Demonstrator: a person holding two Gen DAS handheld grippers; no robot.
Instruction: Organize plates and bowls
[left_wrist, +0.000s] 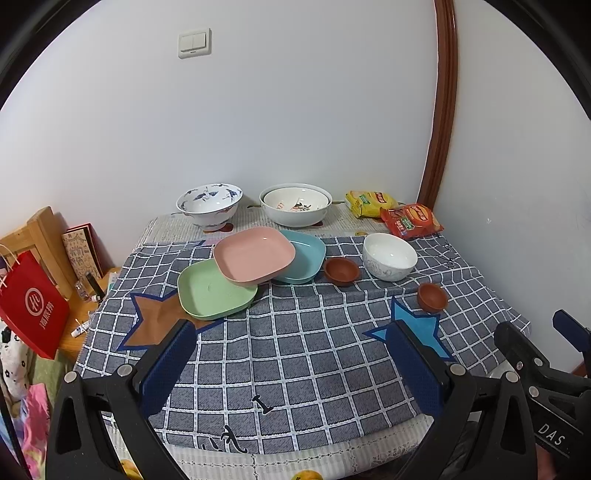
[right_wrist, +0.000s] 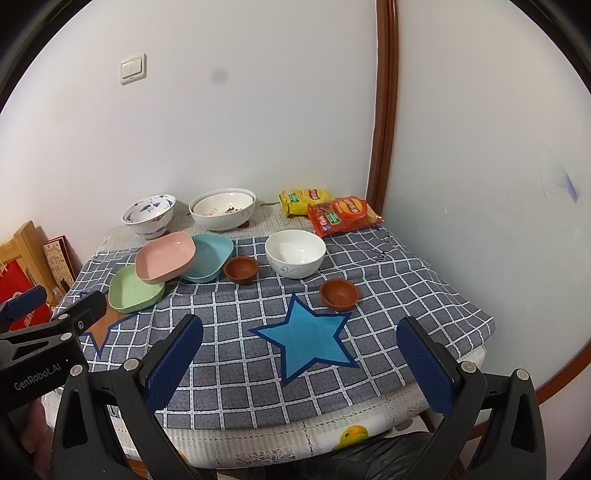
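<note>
Three square plates overlap mid-table: a pink plate (left_wrist: 255, 255) (right_wrist: 165, 255) rests tilted on a green plate (left_wrist: 216, 293) (right_wrist: 135, 290) and a teal plate (left_wrist: 304, 258) (right_wrist: 208, 258). Two small brown bowls (left_wrist: 341, 270) (left_wrist: 432, 296) (right_wrist: 241, 269) (right_wrist: 338, 292) flank a white bowl (left_wrist: 389, 256) (right_wrist: 294, 253). At the back stand a blue-patterned bowl (left_wrist: 209, 205) (right_wrist: 149, 213) and two nested white bowls (left_wrist: 295, 207) (right_wrist: 222, 208). My left gripper (left_wrist: 291, 332) and right gripper (right_wrist: 299, 326) hover open over the table's near edge, holding nothing.
A grey checked cloth (left_wrist: 295, 369) with star patches covers the table. Yellow and red snack bags (left_wrist: 410, 218) (right_wrist: 341, 214) lie at the back right against the wall. A red paper bag (left_wrist: 31, 306) and wooden furniture (left_wrist: 40, 236) stand left of the table.
</note>
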